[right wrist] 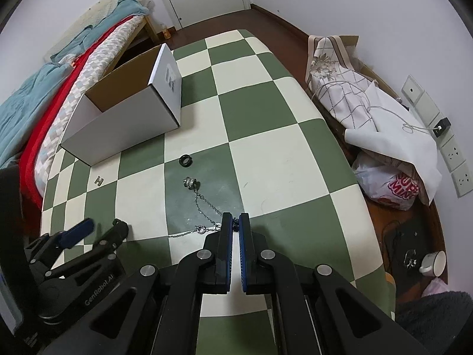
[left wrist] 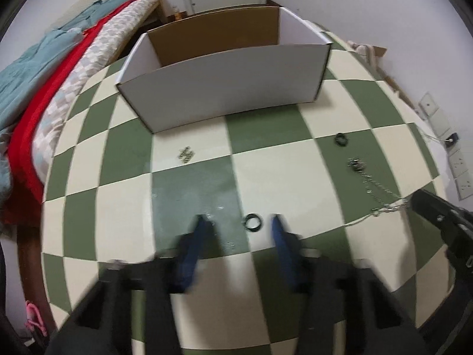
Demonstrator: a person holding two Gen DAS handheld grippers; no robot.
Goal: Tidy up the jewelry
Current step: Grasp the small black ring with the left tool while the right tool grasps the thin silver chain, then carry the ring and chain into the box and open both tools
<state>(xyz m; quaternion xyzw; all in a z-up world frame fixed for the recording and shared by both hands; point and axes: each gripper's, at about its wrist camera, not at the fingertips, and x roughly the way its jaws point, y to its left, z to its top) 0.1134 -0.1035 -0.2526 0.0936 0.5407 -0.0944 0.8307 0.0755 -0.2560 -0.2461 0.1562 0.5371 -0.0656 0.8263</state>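
A small black ring (left wrist: 252, 222) lies on the green-and-cream checked table (left wrist: 266, 162). My left gripper (left wrist: 239, 222) stands open around it, one blue finger (left wrist: 201, 230) on each side, neither touching it. My right gripper (right wrist: 235, 222) is shut on a silver chain (right wrist: 207, 207) at the table's near part. The chain runs from a silver beaded pendant (right wrist: 190, 182) to the pads. A second black ring (right wrist: 185, 160) lies beyond the pendant. A small silver charm (right wrist: 99, 181) sits near the open white cardboard box (right wrist: 124, 130).
A bed with teal, red and patterned blankets (right wrist: 44, 100) runs along the table's left side. On the floor to the right lie cloth and paper (right wrist: 369, 109), a plastic bag (right wrist: 390, 186) and a mug (right wrist: 433, 261). Wall sockets (right wrist: 452, 153) are on the right.
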